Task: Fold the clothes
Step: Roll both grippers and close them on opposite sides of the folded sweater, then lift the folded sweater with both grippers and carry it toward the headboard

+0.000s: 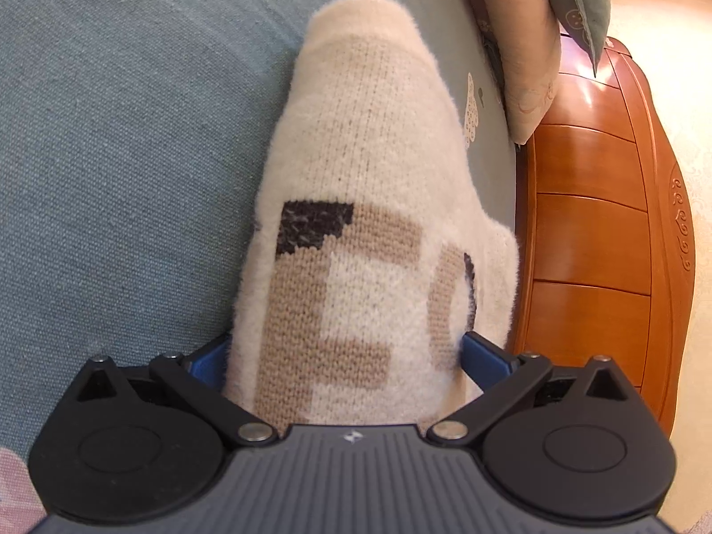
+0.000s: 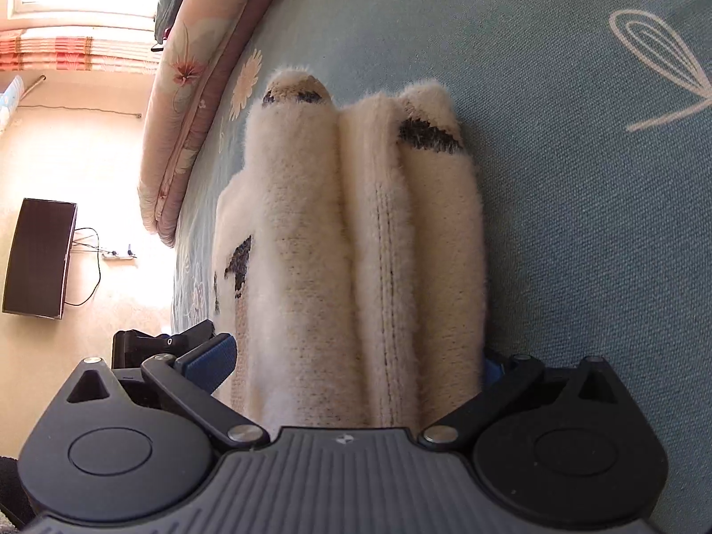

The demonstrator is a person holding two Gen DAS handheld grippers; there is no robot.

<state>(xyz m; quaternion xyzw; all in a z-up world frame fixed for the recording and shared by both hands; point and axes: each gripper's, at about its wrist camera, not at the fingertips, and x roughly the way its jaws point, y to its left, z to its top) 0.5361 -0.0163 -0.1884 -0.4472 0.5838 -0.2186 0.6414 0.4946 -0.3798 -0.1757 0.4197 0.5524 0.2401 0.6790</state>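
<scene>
My left gripper (image 1: 345, 356) has its blue jaws squeezed on the fluffy cream sweater (image 1: 369, 231). My right gripper (image 2: 356, 356) pinches the same sweater, bunched into thick folds between its jaws. The sweater lies on the blue-green bed sheet (image 1: 124, 142), beside the flowery quilt (image 2: 187, 102).

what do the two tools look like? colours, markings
Both match: left tool and right tool have a dark grey ribbed body with a small white logo, black round housings, black linkage arms on silver pins, blue fingers. No cables or sleeves visible.
</scene>
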